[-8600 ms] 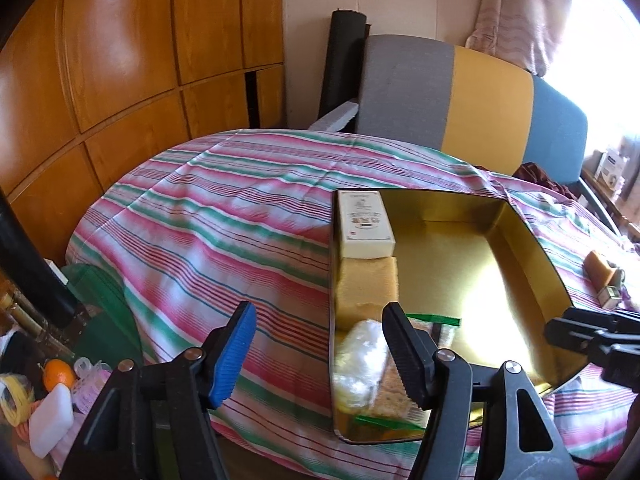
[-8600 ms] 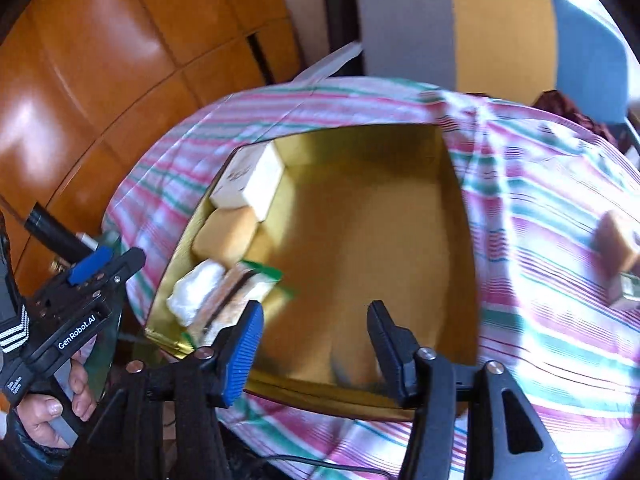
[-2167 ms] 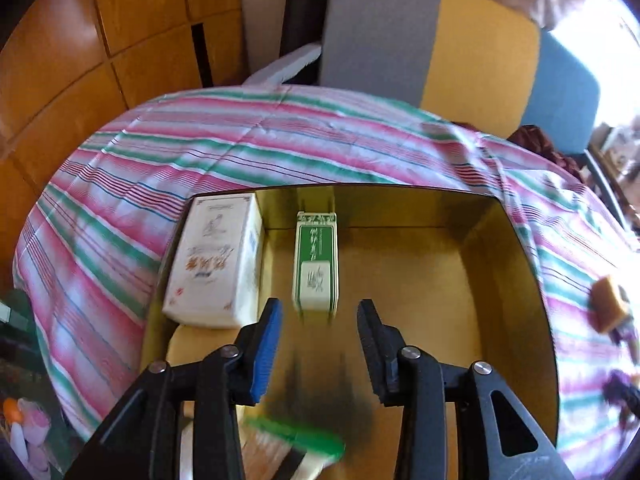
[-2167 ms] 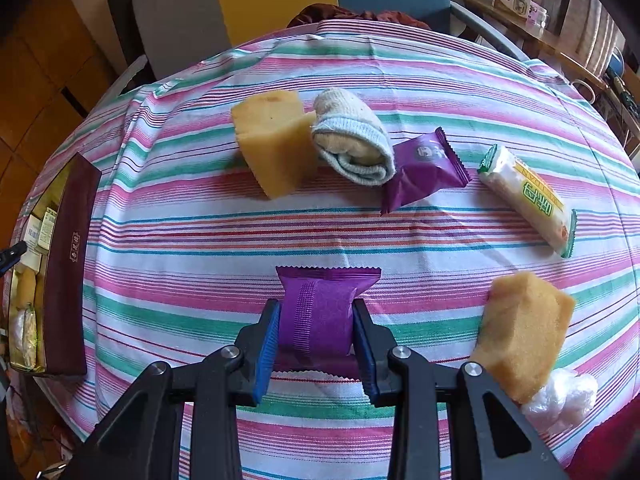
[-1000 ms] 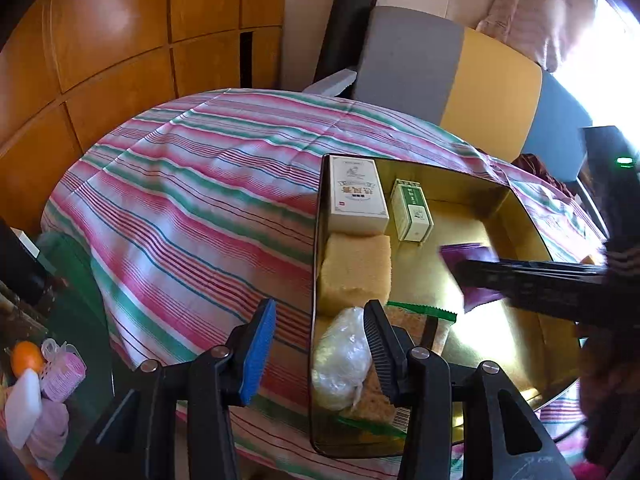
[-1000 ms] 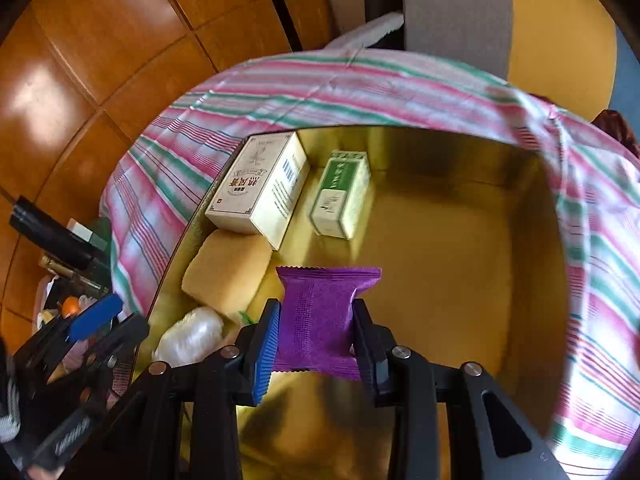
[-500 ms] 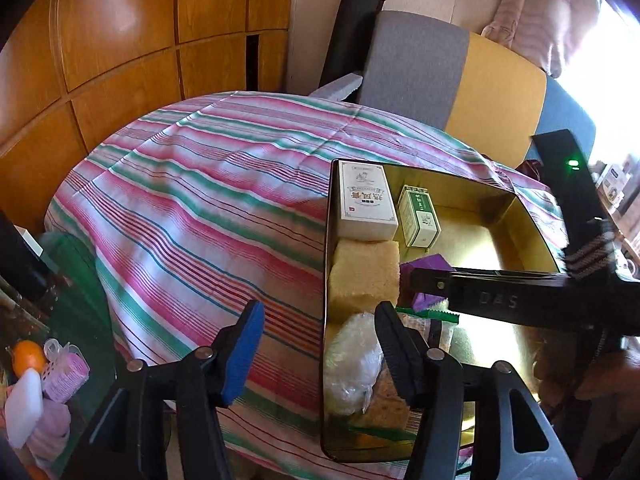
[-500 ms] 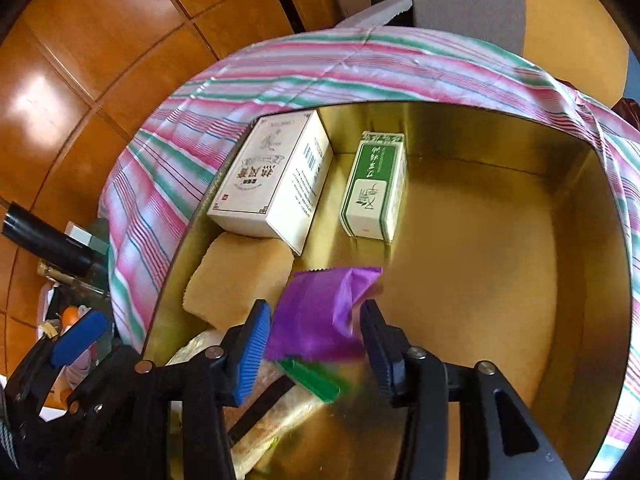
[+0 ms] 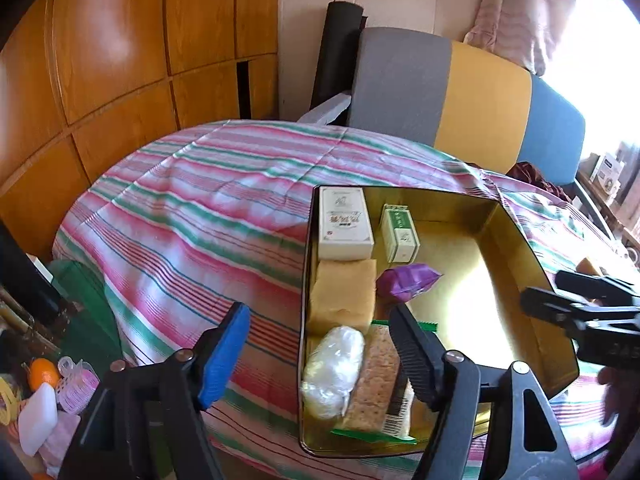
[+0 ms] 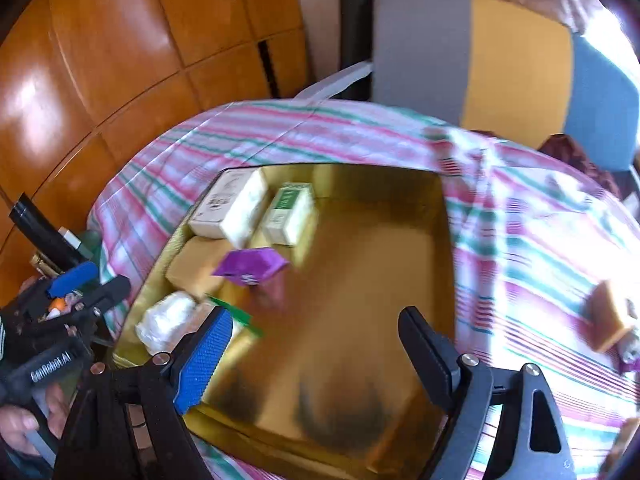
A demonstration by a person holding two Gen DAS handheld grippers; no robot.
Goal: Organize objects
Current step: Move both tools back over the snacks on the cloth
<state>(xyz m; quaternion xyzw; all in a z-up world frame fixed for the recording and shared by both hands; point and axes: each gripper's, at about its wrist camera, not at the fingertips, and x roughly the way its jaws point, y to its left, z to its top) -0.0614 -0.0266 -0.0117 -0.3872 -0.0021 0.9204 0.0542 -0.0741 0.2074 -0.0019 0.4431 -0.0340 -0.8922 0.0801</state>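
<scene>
Progress looks partial: gold tray (image 9: 516, 240) on the striped tabletop (image 9: 192, 216) already holds six things, all packed along its left side. White box (image 9: 345, 224) and green box (image 9: 399, 233) sit side by side at the far end; yellow sponge (image 9: 344, 295) just nearer; then a clear plastic bundle (image 9: 334, 364) and a cracker pack (image 9: 378, 376) at the near corner. Purple snack packet (image 9: 408, 279) lies just right of the sponge, near the green box's near end; whether it touches the sponge can't be told.

Packet's long axis runs roughly across the tray, left to right, one crimped end pointing toward the empty right half. It sits a bit skewed and puffed up, not squared w/ the boxes, whose long axes run near-to-far.

Left to do, by my read: at least one more sponge (image 10: 612, 316) lies out on the cloth well right of the tray, w/ something small and blurred beside it. Most of the tray floor is bare, so room is no issue.

Right tool (image 10: 316, 344) is spread wide, holding nothing, above the tray's near part. Left tool (image 9: 320, 348) is also spread and empty, straddling the tray's left wall.
</scene>
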